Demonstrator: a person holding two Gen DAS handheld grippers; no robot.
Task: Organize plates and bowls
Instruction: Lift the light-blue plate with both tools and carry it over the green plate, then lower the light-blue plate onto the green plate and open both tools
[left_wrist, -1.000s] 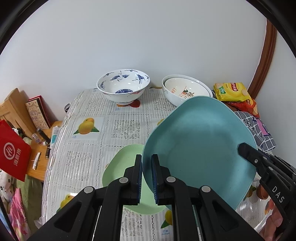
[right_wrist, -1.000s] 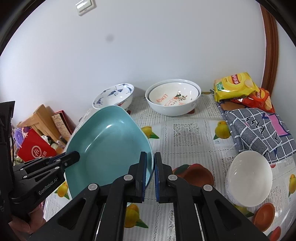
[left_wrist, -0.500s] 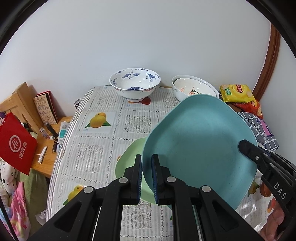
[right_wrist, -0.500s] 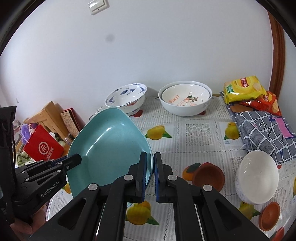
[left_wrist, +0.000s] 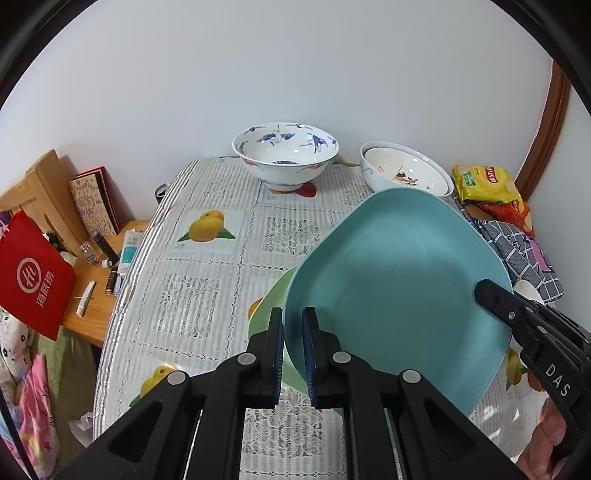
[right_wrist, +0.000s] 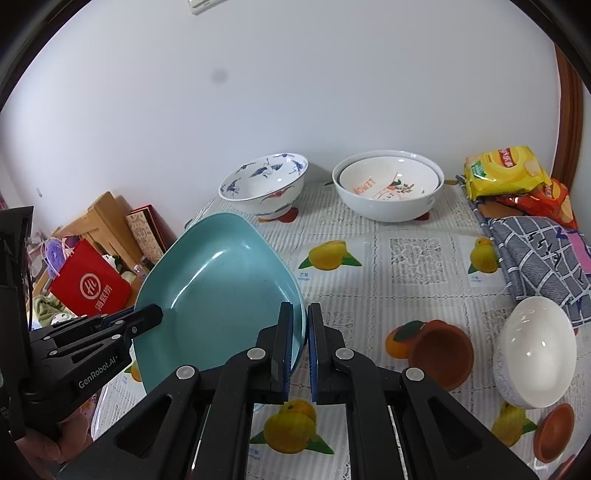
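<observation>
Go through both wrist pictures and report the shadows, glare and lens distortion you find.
Left wrist view: a dark shadow lies across the middle of the teal plate; the wooden door frame bows with the fisheye; black vignette in the corners. Right wrist view: bright streaks of glare on the teal plate and on the white bowl; a grey smudge on the wall; everything is sharp.

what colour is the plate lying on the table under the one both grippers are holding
Light green. It shows only in the left wrist view, peeking out beneath the teal plate.
</observation>
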